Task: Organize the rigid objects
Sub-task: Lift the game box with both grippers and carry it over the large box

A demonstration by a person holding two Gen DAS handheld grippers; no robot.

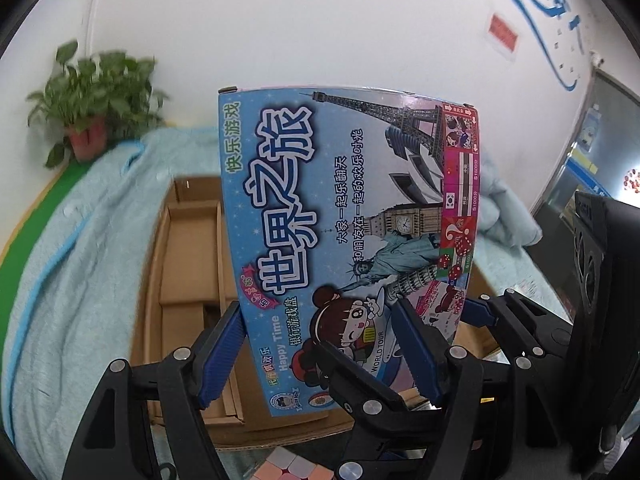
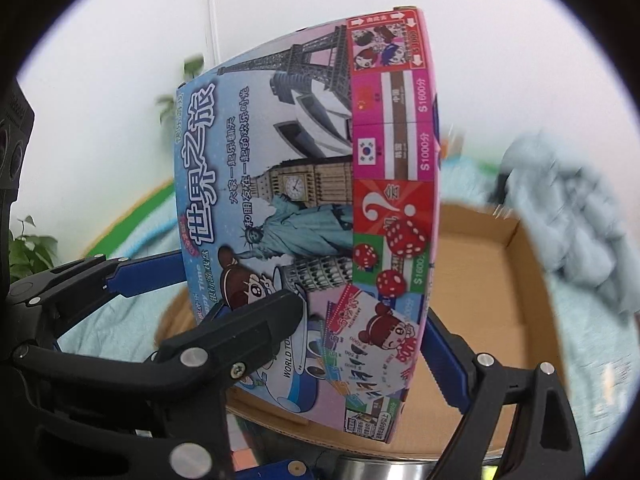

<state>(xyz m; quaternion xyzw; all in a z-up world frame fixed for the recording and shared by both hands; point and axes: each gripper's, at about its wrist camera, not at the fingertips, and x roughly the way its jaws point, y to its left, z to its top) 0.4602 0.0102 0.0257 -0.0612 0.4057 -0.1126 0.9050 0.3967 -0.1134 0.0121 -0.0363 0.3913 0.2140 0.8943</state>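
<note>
A flat board game box (image 1: 344, 216) with a blue cover, landmarks and Chinese lettering is held upright in the air over an open cardboard box (image 1: 188, 256). My left gripper (image 1: 320, 344) is shut on the game box's lower edge, its blue pads on either face. My right gripper (image 2: 356, 332) is shut on the same game box (image 2: 304, 184) at its lower right part. The right gripper's finger (image 1: 472, 312) shows in the left wrist view. The cardboard box (image 2: 480, 288) lies right below, with inner dividers on its left side.
A light blue towel (image 1: 80, 248) covers the surface around the cardboard box. A potted plant (image 1: 92, 100) stands at the back left by the white wall. A pastel puzzle cube (image 1: 292, 466) lies at the near edge. A metal container rim (image 2: 384, 468) shows below.
</note>
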